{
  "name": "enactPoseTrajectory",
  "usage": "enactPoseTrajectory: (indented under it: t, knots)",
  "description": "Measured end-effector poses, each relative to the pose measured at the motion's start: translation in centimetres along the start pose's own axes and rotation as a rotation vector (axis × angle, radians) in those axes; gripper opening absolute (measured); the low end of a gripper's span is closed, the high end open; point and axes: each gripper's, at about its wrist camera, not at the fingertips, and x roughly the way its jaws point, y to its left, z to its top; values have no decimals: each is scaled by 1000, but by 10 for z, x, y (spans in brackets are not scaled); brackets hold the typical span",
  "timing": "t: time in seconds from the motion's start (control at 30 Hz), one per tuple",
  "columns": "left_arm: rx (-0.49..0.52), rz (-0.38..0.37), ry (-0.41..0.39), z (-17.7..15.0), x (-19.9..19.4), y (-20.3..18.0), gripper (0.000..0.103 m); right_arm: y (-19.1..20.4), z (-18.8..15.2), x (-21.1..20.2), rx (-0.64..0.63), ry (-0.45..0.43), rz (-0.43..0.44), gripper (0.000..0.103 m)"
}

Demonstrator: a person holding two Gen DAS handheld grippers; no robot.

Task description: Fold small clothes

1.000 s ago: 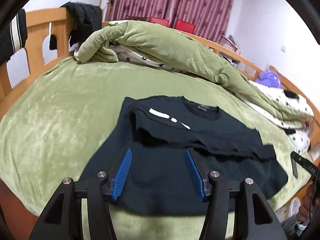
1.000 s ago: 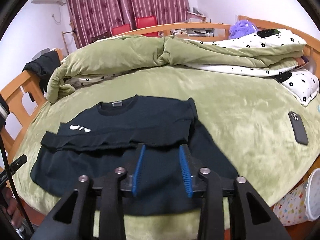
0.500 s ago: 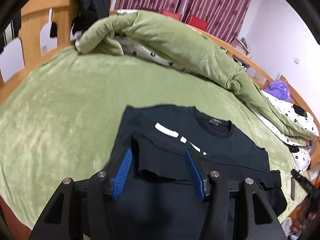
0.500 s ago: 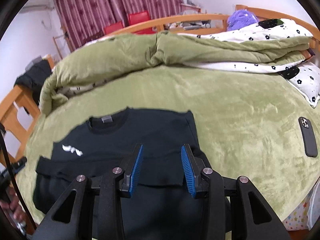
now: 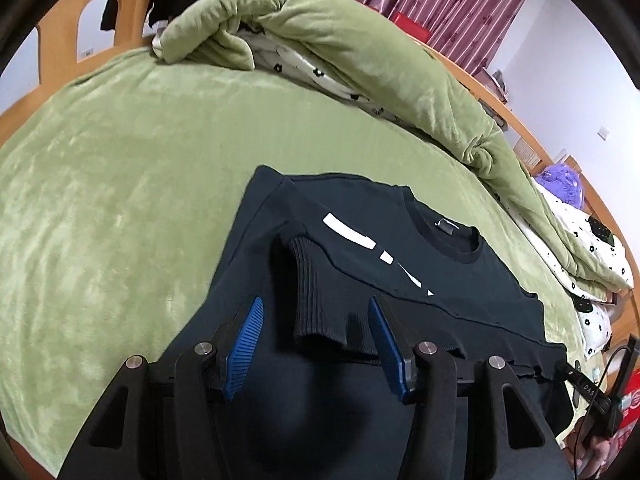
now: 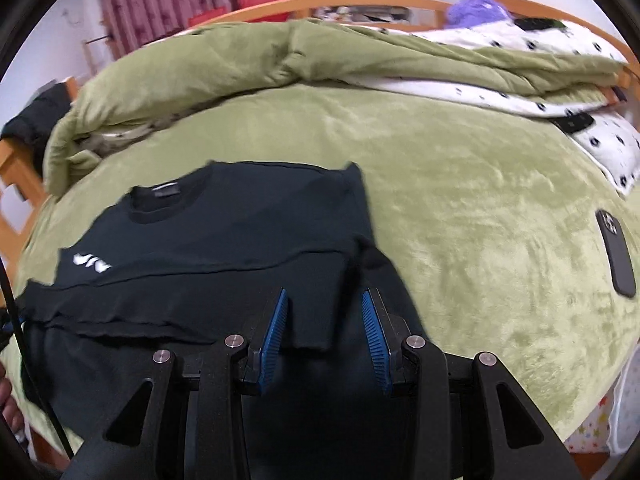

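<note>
A dark navy sweater with a white chest print lies flat on the green bed, collar away from me; it also shows in the right wrist view. Both sleeves are folded across its middle. My left gripper is open, its blue pads either side of the ribbed cuff at the sweater's left side. My right gripper is open over the folded sleeve end at the sweater's right side. Neither gripper holds cloth.
A rolled green quilt with white flowered lining lies along the far side of the bed. A black phone lies on the bed at right. Wooden bed rails surround it. A purple plush sits far right.
Both grippers have moved forward and lower over the sweater, from its hem up to the folded sleeves. Both stay open.
</note>
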Motion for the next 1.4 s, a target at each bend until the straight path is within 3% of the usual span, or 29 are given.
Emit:
enactPoseTrajectory:
  t: [0.07, 0.13, 0.2, 0.23, 0.33, 0.4, 0.53, 0.73, 0.9, 0.97, 1.03, 1.07, 1.23, 1.4]
  knots:
    - [1, -3, 1, 2, 5, -3, 50, -2, 1, 11, 15, 30, 32, 38]
    - [8, 4, 0, 4, 9, -6, 43, 1, 1, 16, 14, 38, 56, 20]
    - [22, 18, 1, 7, 13, -11, 25, 10, 5, 17, 3, 20, 49, 12]
    - [29, 27, -13, 8, 14, -13, 10, 14, 7, 16, -3, 2, 46, 10]
    - [41, 8, -93, 15, 4, -18, 7, 21, 19, 3, 25, -63, 95, 9]
    - [20, -26, -132, 26, -4, -19, 7, 22, 33, -8, 75, -97, 172, 9]
    - [-27, -35, -154, 52, -2, -19, 7, 22, 64, -17, 136, -135, 274, 9]
    - [-26, -18, -154, 88, 17, -22, 7, 28, 109, 9, 177, -97, 267, 9]
    - [-28, -12, -67, 103, 49, -24, 10, 27, 119, 44, 185, -55, 246, 10]
    - [-37, 14, -45, 102, 59, -24, 31, 21, 116, 61, 216, -29, 250, 19]
    - [-28, 15, -48, 101, 63, -26, 47, 14, 114, 76, 255, 10, 294, 37]
    - [-21, 3, -56, 101, 63, -27, 52, 10, 114, 80, 273, 16, 309, 37]
    - [10, 0, -69, 100, 63, -30, 55, 8, 112, 76, 265, 4, 336, 37]
    - [0, 18, -31, 95, 72, -26, 55, 15, 106, 61, 148, -19, 264, 37]
